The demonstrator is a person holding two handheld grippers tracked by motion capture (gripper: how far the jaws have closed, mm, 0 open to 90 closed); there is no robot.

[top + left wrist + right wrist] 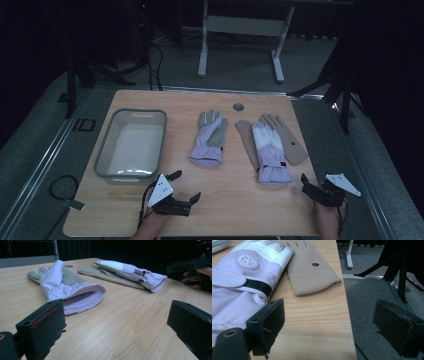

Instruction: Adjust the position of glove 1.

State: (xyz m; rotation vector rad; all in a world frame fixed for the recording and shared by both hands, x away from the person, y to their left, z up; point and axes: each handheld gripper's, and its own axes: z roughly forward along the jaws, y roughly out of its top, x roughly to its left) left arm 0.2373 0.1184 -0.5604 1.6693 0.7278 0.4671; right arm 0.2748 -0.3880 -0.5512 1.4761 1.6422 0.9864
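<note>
My left gripper (186, 186) and right gripper (313, 186) hovered with jaws wide and empty over the bench's near edge, beyond them one lilac glove (209, 139) mid-bench, another (269, 155) lying across tan gloves (293, 140) toward the right edge.

Bare tabletop (235, 205) runs along the near edge, giving free passage between the left gripper (186, 186) and right gripper (306, 186). Ahead, the lilac glove (209, 139) and the stacked gloves (270, 147) obstruct (a clear lane lies between them). The tub (131, 144) blocks the left side.
</note>
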